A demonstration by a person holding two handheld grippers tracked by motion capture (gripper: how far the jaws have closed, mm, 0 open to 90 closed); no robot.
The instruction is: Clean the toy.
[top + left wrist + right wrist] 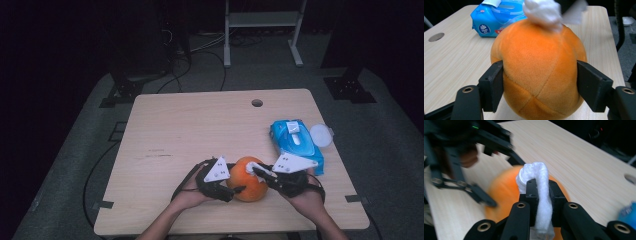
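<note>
An orange plush ball [247,184] sits near the front edge of the wooden table [200,130]. My left gripper [234,190] clasps it from the left. In the left gripper view both black pads [492,85] press into the sides of the ball [536,67]. My right gripper [258,172] comes in from the right, shut on a wad of white wipe [253,166]. The wad rests on the ball's top. In the right gripper view the wipe [537,176] is pinched upright between the jaws of that gripper [541,192], over the blurred ball [504,192].
A blue pack of wet wipes [295,142] lies at the table's right side with a round white lid [320,135] beside it. A cable hole [257,103] is near the far edge. A white shelf frame [262,30] stands on the floor beyond.
</note>
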